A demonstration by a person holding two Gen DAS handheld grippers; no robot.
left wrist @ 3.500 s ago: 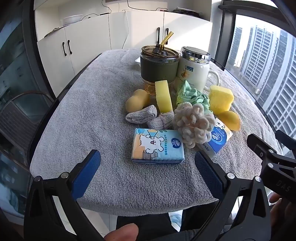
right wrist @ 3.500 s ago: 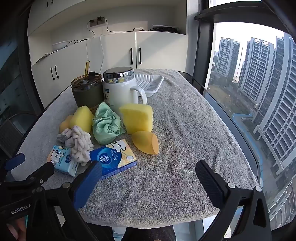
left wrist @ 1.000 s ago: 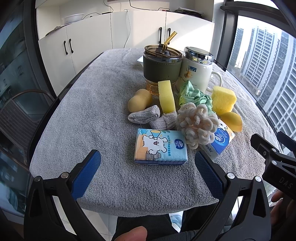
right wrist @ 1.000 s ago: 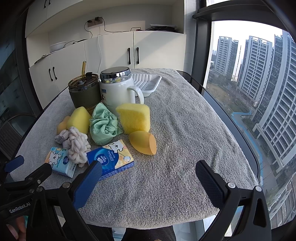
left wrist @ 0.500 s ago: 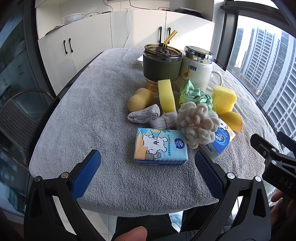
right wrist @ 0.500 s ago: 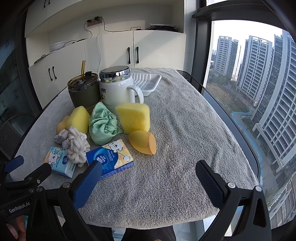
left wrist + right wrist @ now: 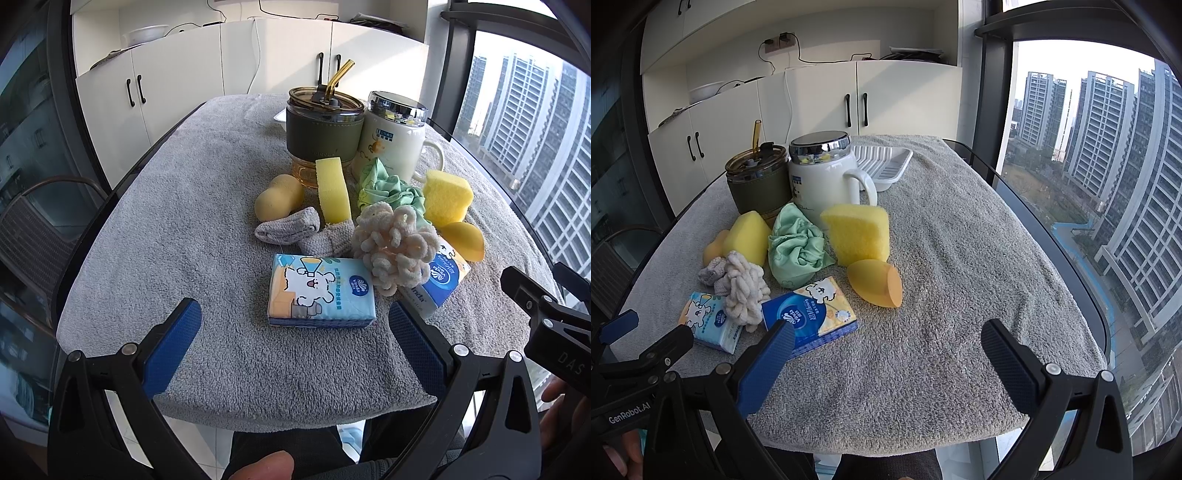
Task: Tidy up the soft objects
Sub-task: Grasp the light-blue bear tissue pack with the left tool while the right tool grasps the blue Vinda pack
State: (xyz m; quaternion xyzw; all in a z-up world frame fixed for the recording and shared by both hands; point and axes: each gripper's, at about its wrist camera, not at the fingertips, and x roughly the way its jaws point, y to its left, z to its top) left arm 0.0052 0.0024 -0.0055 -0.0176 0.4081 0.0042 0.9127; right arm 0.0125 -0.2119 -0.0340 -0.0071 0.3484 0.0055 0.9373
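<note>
Soft objects are clustered mid-table: a light blue tissue pack (image 7: 320,292), a dark blue tissue pack (image 7: 810,316), a cream knitted scrunchie (image 7: 394,248), grey socks (image 7: 291,230), a green scrunchie (image 7: 796,246), a thin yellow sponge (image 7: 333,190), a thick yellow sponge (image 7: 858,233), an orange teardrop sponge (image 7: 877,282) and a yellow gourd-shaped sponge (image 7: 277,197). My left gripper (image 7: 293,341) is open and empty, just short of the light blue pack. My right gripper (image 7: 886,363) is open and empty over the table's front, to the right of the dark blue pack.
A grey towel (image 7: 960,258) covers the table. A green tumbler with a straw (image 7: 323,129) and a white lidded mug (image 7: 393,138) stand behind the cluster. A white ridged tray (image 7: 884,162) lies at the back. Windows run along the right; cabinets stand behind.
Both grippers have stayed open and nearly still; the views have only drifted slightly. No object has moved.
</note>
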